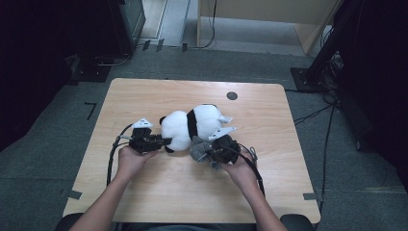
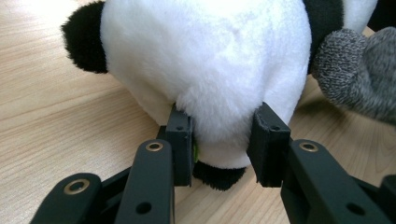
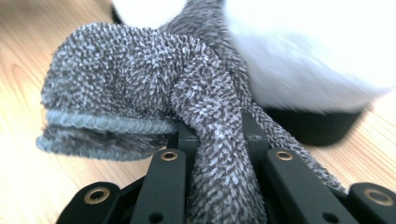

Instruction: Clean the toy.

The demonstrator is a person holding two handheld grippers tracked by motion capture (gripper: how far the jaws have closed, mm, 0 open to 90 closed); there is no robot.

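A black-and-white plush panda (image 1: 190,126) lies on its side in the middle of the wooden table (image 1: 144,96). My left gripper (image 1: 161,142) is shut on the panda's white head (image 2: 205,60), its pads pressed into the fur on both sides, between a black ear (image 2: 84,37) and another black ear (image 2: 219,176). A grey knitted sock (image 1: 198,151) lies by the panda's underside. My right gripper (image 1: 208,153) is shut on a fold of that sock (image 3: 219,140), whose ribbed cuff (image 3: 93,126) hangs to the left. The white body (image 3: 299,51) lies just behind it.
A small dark round hole (image 1: 232,95) sits near the table's far edge. Cables (image 1: 111,159) trail from both grippers across the table. Dark equipment stands on the floor to the left and right, with a wooden cabinet (image 1: 269,19) beyond the table.
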